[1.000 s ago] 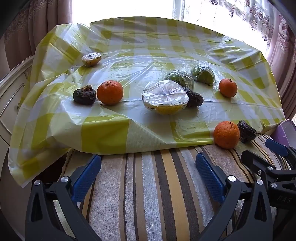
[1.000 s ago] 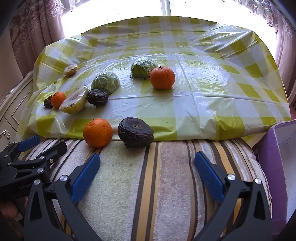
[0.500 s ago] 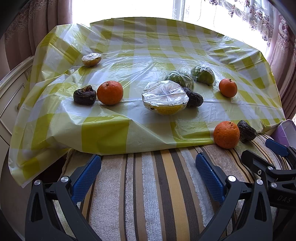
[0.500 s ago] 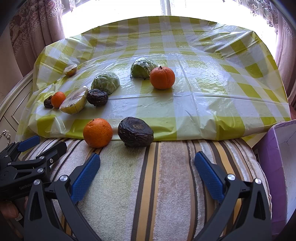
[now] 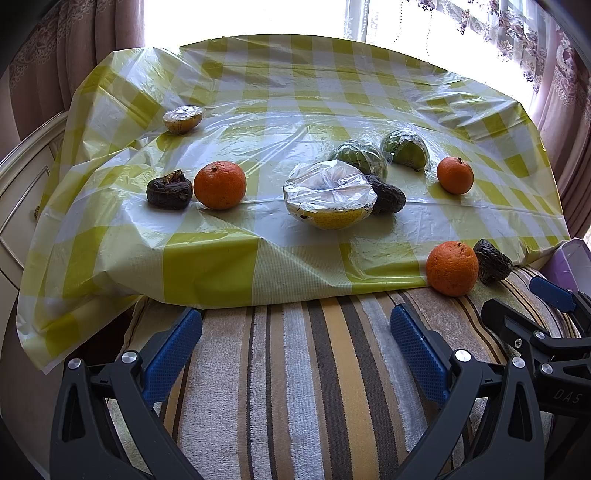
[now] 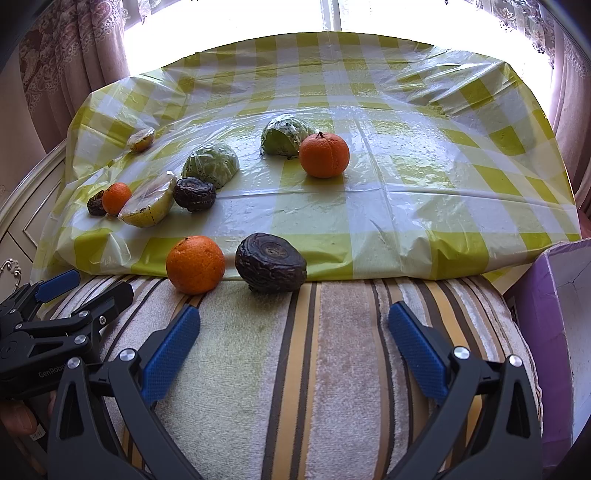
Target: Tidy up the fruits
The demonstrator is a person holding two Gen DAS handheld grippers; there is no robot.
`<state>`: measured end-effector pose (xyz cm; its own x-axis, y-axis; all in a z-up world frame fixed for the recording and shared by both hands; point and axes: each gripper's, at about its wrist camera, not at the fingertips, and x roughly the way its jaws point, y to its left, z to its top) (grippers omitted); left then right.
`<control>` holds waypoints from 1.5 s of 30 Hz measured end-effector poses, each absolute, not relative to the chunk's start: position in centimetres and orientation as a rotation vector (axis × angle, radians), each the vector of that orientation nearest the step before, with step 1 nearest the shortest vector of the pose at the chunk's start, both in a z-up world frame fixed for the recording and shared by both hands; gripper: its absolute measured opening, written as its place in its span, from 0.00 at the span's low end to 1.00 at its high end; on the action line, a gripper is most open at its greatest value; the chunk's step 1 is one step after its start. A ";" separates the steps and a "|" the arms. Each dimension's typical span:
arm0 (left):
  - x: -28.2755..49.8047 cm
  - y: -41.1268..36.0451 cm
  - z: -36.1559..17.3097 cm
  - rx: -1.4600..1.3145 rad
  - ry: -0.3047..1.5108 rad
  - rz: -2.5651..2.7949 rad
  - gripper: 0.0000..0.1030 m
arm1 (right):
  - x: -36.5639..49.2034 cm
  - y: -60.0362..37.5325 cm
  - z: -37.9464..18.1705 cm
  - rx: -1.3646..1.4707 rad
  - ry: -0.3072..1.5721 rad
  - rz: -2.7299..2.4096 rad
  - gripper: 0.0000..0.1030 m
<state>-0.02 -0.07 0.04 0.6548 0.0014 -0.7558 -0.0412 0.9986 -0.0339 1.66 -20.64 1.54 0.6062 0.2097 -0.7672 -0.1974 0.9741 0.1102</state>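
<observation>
Right wrist view: the right gripper (image 6: pixel 293 345), jaws apart and empty, faces the orange (image 6: pixel 195 264) just ahead-left and wrinkled dark fruit (image 6: pixel 270 262) straight ahead. The left gripper (image 5: pixel 295 347), equally spread, sits farther left, less near.

Beyond the fingers, a bright window (image 5: pixel 369 18) glares behind patterned pinkish curtains (image 6: pixel 74 55). A cream cabinet (image 5: pixel 22 177) stands left of them. Daylight floods in.

Left gripper (image 5: pixel 295 332) spread wide over a striped towel (image 5: pixel 314 387); oranges (image 5: pixel 220 184), dark wrinkled fruits (image 5: pixel 169 189) and wrapped halves (image 5: pixel 328 195) dot a checked tablecloth (image 5: pixel 295 92)
</observation>
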 end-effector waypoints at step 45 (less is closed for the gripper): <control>0.1 -1.6 3.5 -0.259 0.750 -0.356 0.64 | 4.9 -20.9 3.8 -0.077 0.896 0.420 0.88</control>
<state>0.10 -1.65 3.50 0.6766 -0.4038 -0.6158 0.2212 0.9091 -0.3530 4.92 -20.88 3.84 0.5492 0.3227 -0.7709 -0.3858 0.9162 0.1086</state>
